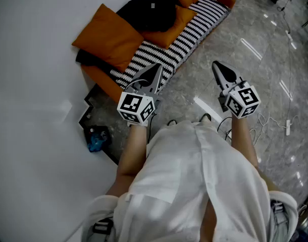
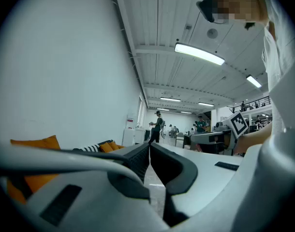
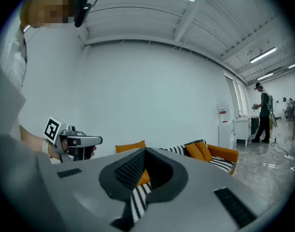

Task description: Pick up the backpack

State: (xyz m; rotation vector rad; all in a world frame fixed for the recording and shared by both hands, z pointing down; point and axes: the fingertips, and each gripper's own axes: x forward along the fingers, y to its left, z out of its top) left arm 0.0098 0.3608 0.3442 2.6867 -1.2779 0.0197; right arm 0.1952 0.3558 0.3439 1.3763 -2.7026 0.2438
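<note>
- Bright, even light is cast by ceiling strip lamps above the sofa.
- Glare streaks are mirrored in the floor beside the sofa.
- Both gripper views are bent and darkened at the edges.

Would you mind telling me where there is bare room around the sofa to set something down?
The striped seat is bare along its front edge, and so is the grey floor between it and the cables. Its back is crowded with orange cushions and the black backpack.

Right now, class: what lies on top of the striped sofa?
A black backpack and orange cushions lie on the striped sofa. Whatever is beneath them is covered.
</note>
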